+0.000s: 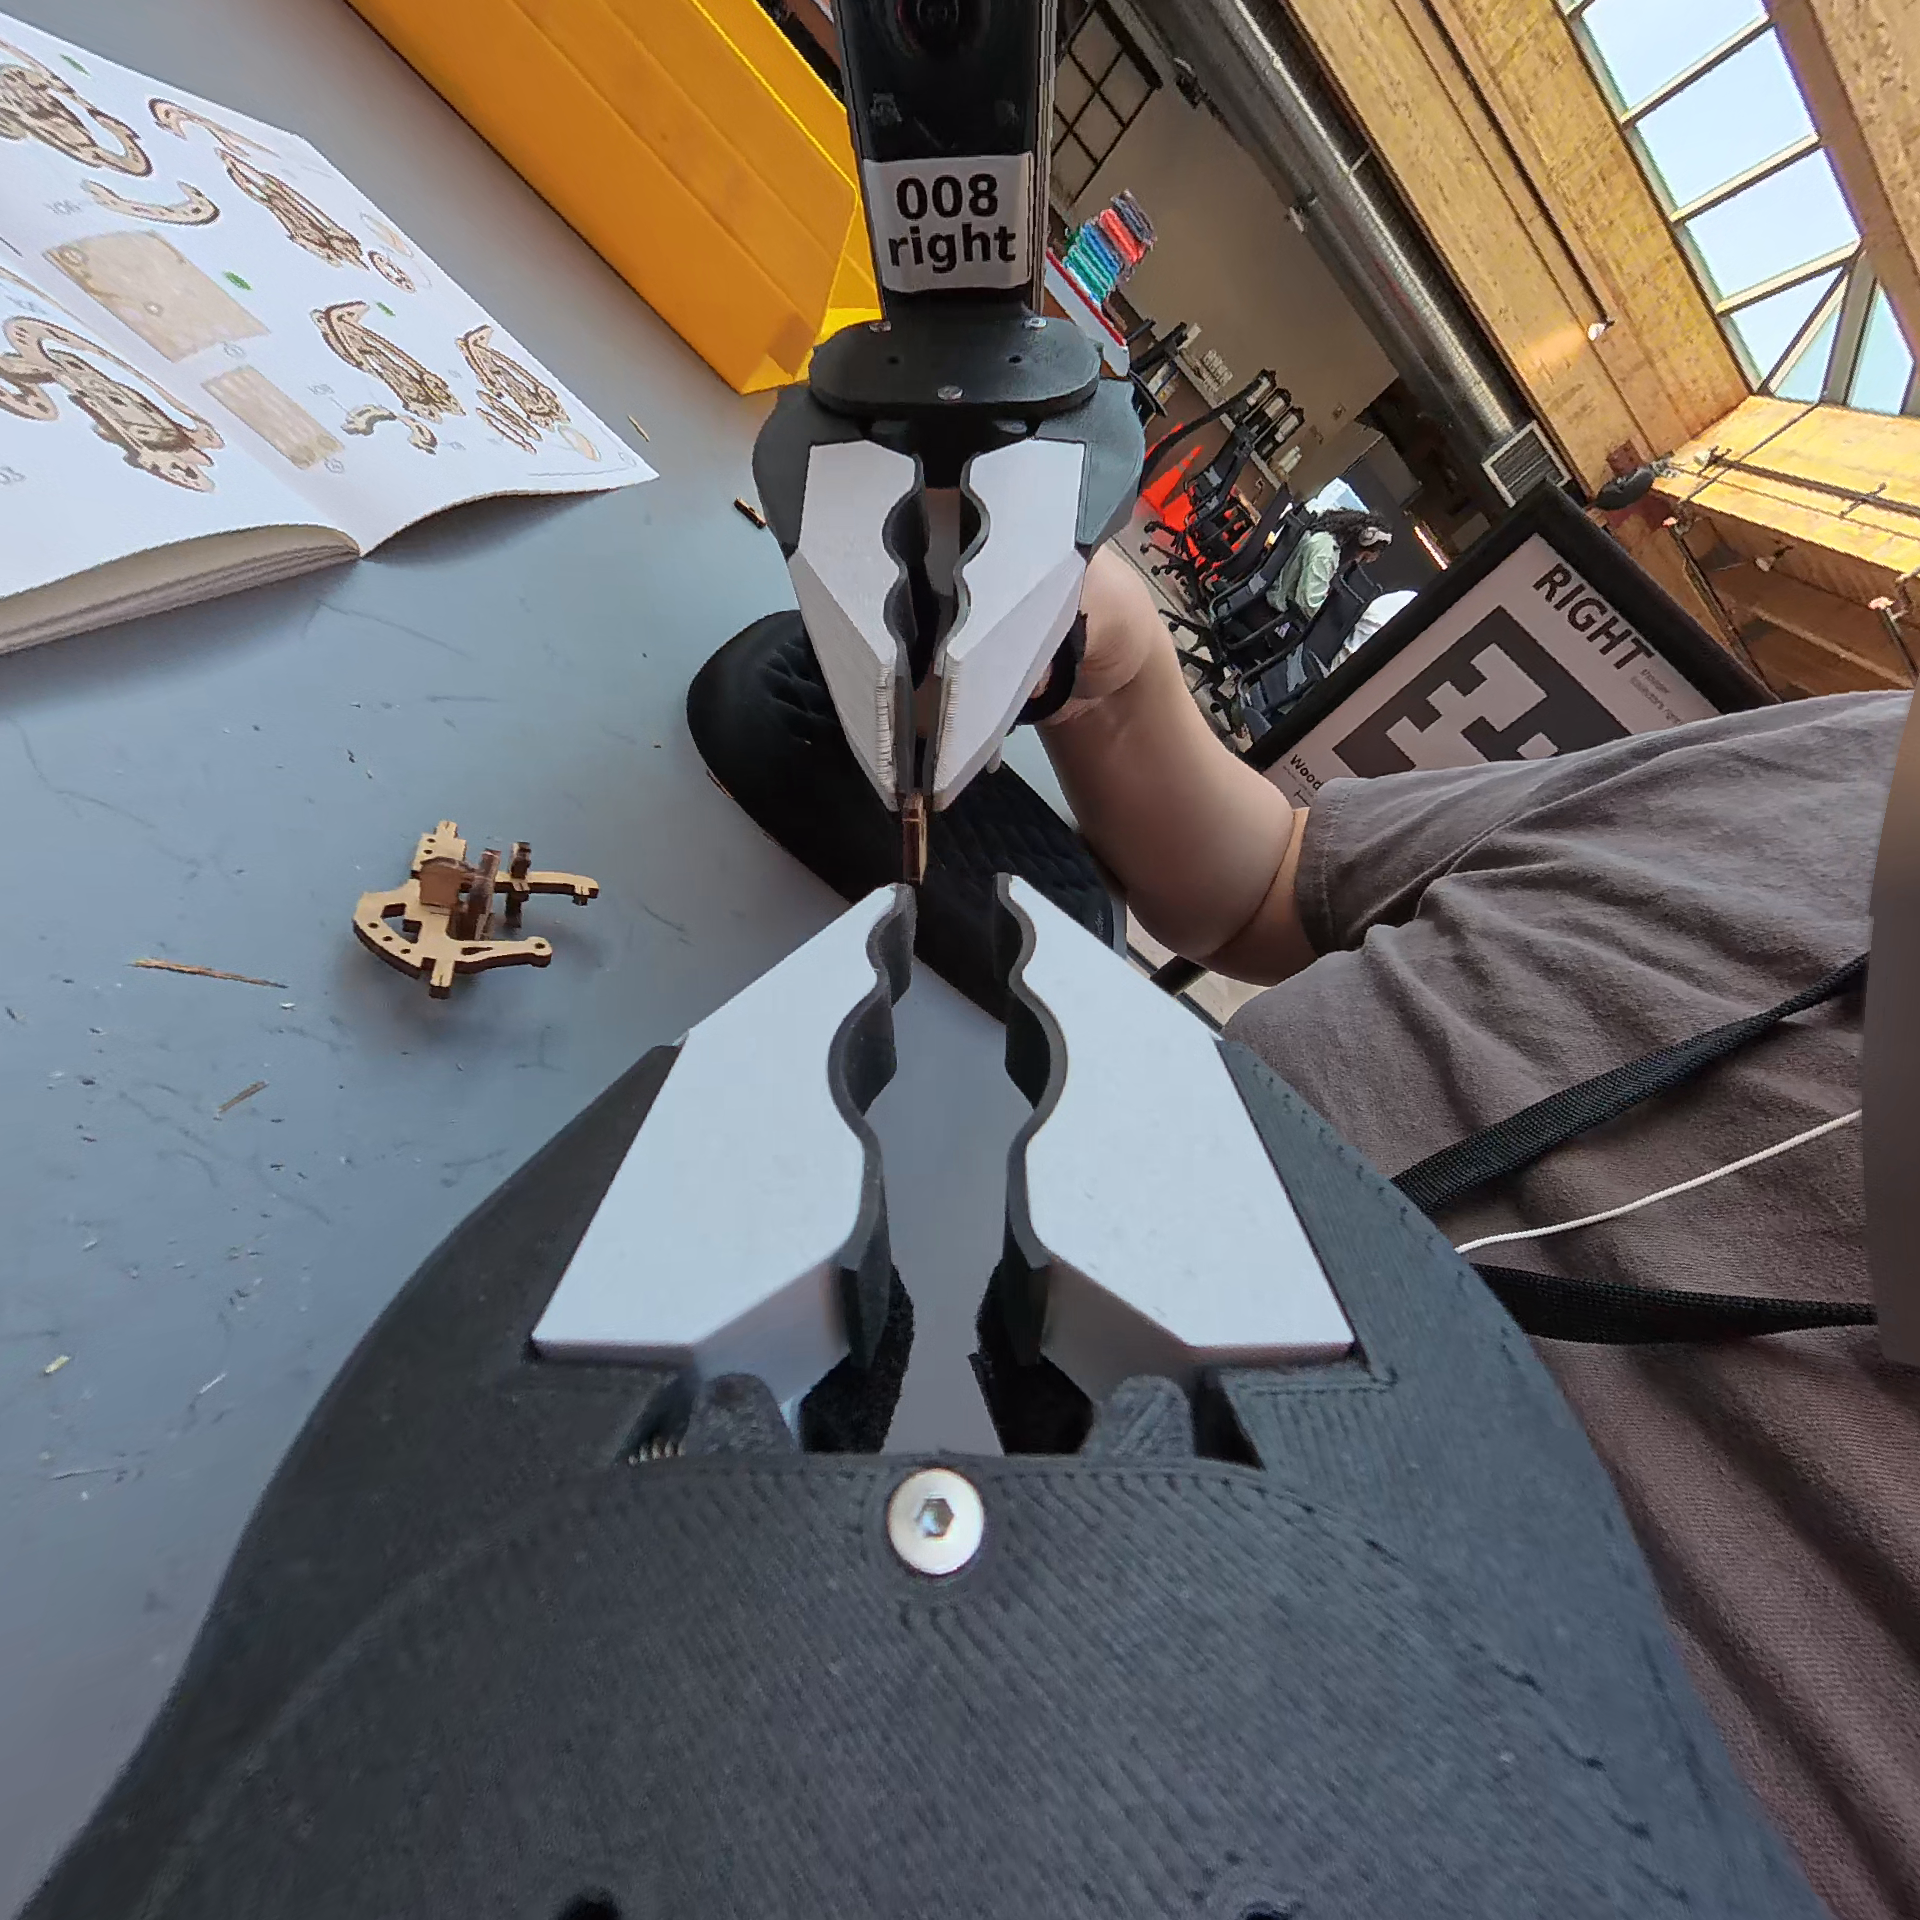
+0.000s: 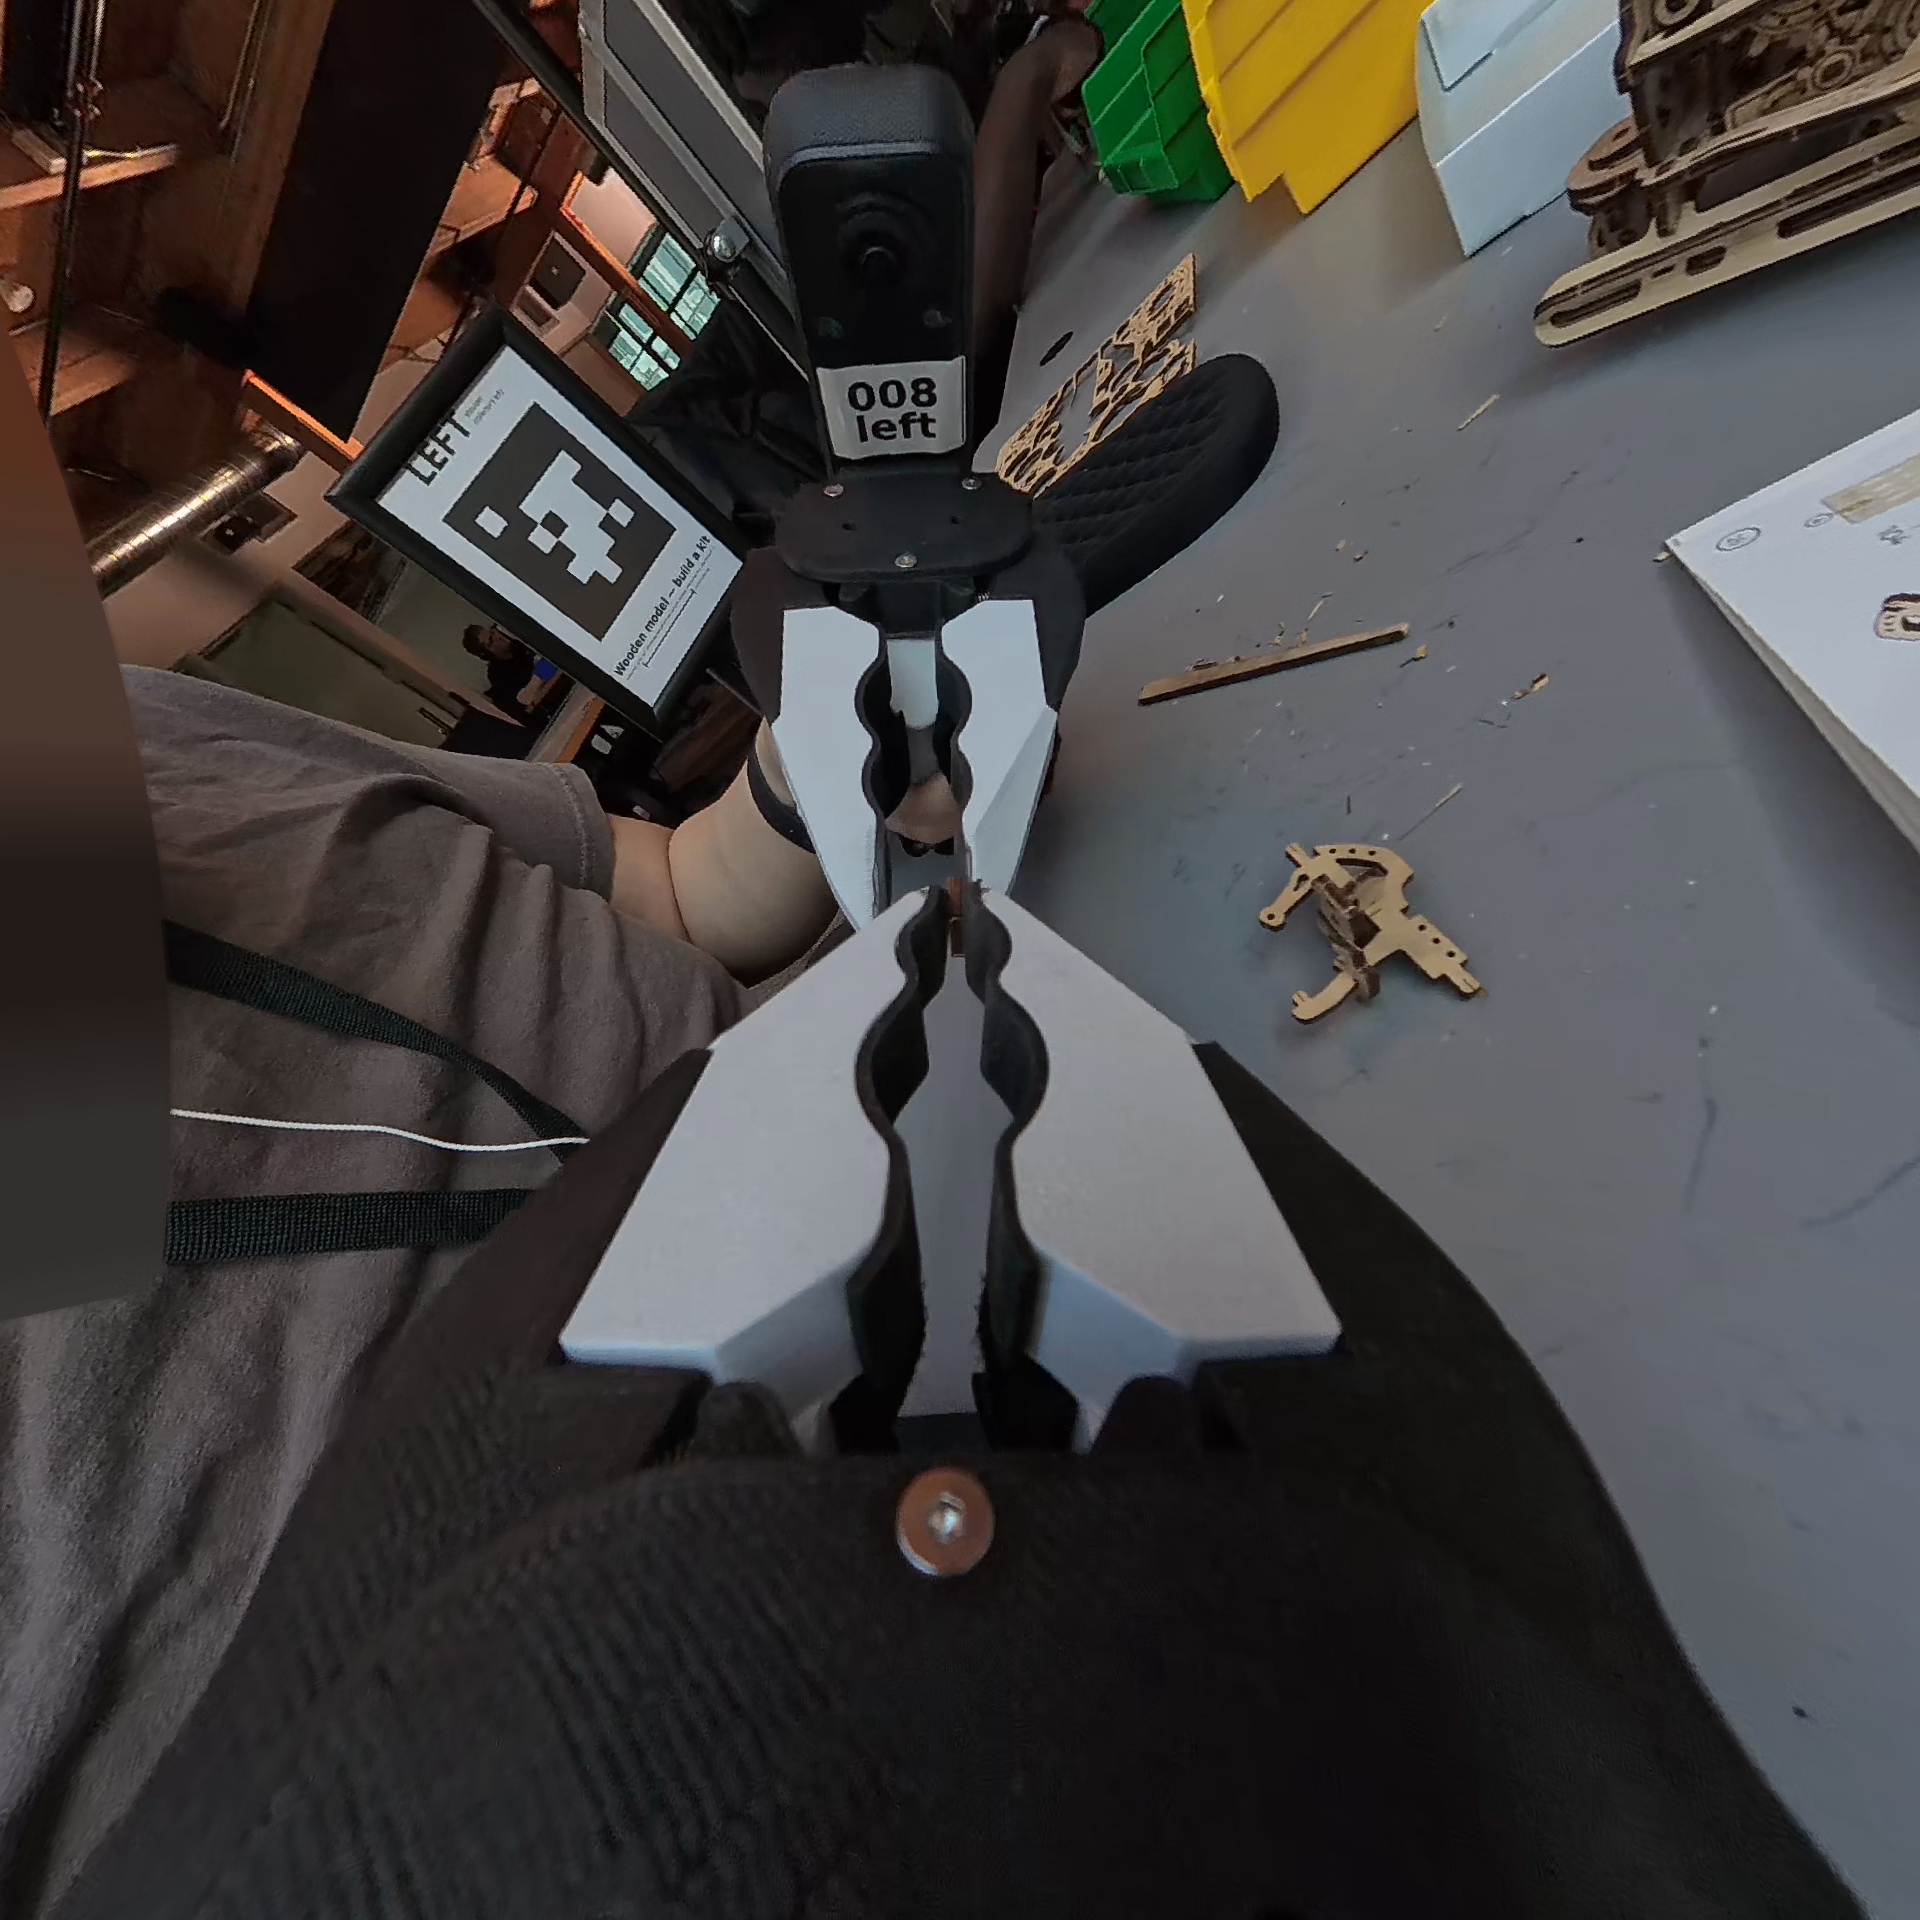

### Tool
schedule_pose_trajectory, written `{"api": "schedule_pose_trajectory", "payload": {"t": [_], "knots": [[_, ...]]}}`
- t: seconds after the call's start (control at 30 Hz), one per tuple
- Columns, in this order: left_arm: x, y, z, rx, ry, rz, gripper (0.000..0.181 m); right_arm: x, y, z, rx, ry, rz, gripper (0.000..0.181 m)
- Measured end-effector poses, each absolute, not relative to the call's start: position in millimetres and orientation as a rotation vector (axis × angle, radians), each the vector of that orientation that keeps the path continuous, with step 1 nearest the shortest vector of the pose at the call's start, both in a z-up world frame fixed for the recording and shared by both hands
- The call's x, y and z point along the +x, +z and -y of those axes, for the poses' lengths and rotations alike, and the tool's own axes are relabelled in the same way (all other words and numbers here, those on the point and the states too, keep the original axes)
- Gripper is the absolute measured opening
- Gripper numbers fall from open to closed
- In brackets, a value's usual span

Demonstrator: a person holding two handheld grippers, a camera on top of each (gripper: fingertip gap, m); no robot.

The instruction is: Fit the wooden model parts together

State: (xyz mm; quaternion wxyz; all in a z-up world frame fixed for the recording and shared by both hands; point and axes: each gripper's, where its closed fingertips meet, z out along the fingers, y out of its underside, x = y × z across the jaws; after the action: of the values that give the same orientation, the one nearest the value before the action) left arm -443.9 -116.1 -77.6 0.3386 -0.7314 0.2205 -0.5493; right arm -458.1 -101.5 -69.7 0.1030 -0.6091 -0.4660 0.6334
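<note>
My right gripper [image 1: 916,800] is shut on a small brown wooden piece [image 1: 914,847], which sticks out past its fingertips. In the right wrist view the piece [image 2: 953,920] shows as a thin sliver in that gripper [image 2: 953,902]. My left gripper [image 1: 951,888] faces it tip to tip with its jaws open and empty. The piece's end is level with the left gripper's fingertips, close to one of them. Both are held above the table's near edge. A partly built wooden assembly [image 1: 457,906] lies on the grey table [image 1: 260,1143], off to the side; it also shows in the right wrist view [image 2: 1361,925].
An open instruction booklet [image 1: 208,343] lies beyond the assembly. A black pad [image 2: 1143,468] bears a cut wooden sheet [image 2: 1101,395]. A wooden strip [image 2: 1273,660], yellow bins [image 2: 1309,83], green bins [image 2: 1143,104], a white box [image 2: 1507,135] and a large built wooden model [image 2: 1745,156] are farther off. The person's torso is close by. My left and right fingertips are right by each other.
</note>
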Motion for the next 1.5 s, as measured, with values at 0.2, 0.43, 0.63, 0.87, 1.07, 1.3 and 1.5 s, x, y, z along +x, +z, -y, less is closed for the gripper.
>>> {"api": "schedule_pose_trajectory", "payload": {"t": [0.2, 0.43, 0.63, 0.87, 1.07, 1.3, 1.5], "knots": [[-443.5, -81.6, 111.0, -1.903, -1.433, -0.518, 0.012, -458.3, -64.0, 91.9, -1.801, 1.923, 1.266, 0.0], [-445.1, -63.4, 100.0, -1.749, -1.526, -0.363, 0.01, -459.2, -57.9, 87.7, -1.782, 1.992, 1.183, 0.0], [-444.9, -62.8, 102.2, -1.767, -1.463, -0.44, 0.0, -455.8, -52.8, 93.8, -1.716, 2.023, 1.231, 0.001], [-448.2, -71.5, 119.8, -1.965, -1.561, -0.571, 0.0, -446.5, -72.4, 99.2, -1.346, 1.309, 1.748, 0.039], [-465.3, -97.7, 110.2, -2.099, -1.315, -0.593, 0.0, -438.0, -79.9, 89.6, -1.363, 1.245, 1.786, 0.018], [-471.1, -105.6, 115.8, -2.102, -1.251, -0.575, 0.0, -439.5, -133.9, 98.8, -1.328, 0.949, 2.129, 0.02], [-472.0, -105.4, 120.2, -2.084, -1.266, -0.541, 0.0, -448.9, -142.2, 90.3, -1.294, 0.919, 2.222, 0.02]]}}
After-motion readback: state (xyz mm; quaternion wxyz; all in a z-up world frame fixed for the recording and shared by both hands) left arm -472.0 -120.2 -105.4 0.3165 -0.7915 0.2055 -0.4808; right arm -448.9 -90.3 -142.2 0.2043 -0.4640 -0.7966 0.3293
